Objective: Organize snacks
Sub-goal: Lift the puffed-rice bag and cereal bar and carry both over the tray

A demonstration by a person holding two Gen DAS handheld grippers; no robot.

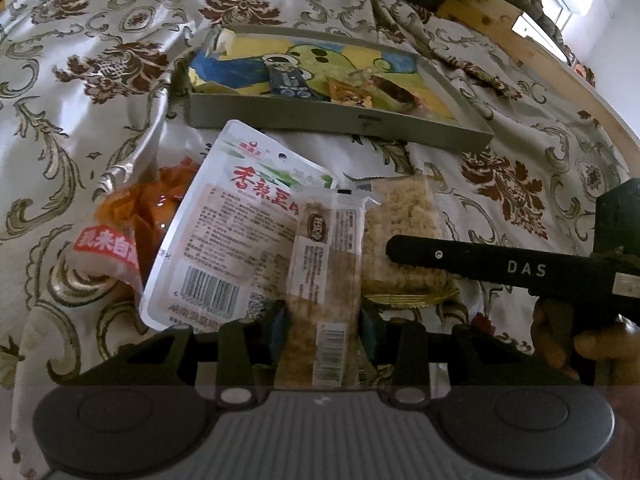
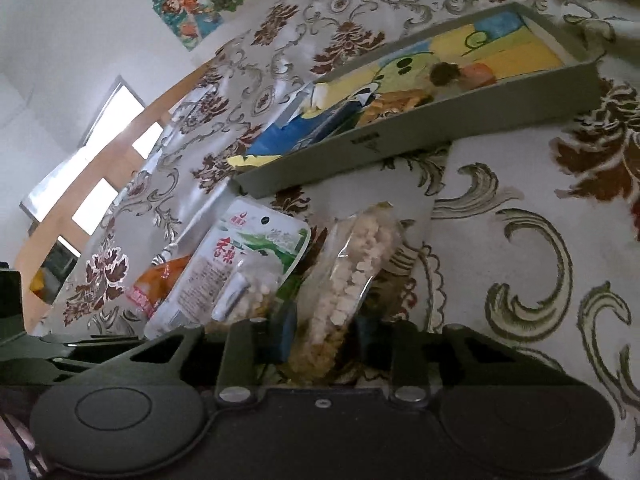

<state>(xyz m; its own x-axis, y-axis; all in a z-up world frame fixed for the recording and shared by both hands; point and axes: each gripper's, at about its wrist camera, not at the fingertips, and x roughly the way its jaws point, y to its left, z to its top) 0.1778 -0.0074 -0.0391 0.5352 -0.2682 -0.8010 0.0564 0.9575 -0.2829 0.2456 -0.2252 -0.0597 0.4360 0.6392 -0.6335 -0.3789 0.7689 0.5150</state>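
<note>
Both grippers clamped on snack bars, patterned bedspread (image 1: 100, 92).

Left gripper (image 1: 322, 320) jaws narrow, holding slim clear-wrapped brown bar (image 1: 324, 280). Right gripper (image 2: 322, 328) jaws pinching clear-wrapped puffed-rice bar (image 2: 360, 268). White printed pouch (image 1: 224, 232) and orange packet (image 1: 132, 216) at 10 o'clock; shallow grey cardboard tray (image 1: 340, 124) at 12, snacks inside.

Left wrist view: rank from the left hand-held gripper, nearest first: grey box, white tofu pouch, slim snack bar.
1. Slim snack bar: between the left hand-held gripper pads.
2. White tofu pouch: just left, under the bar.
3. Grey box: farthest, beyond the pile.
</note>
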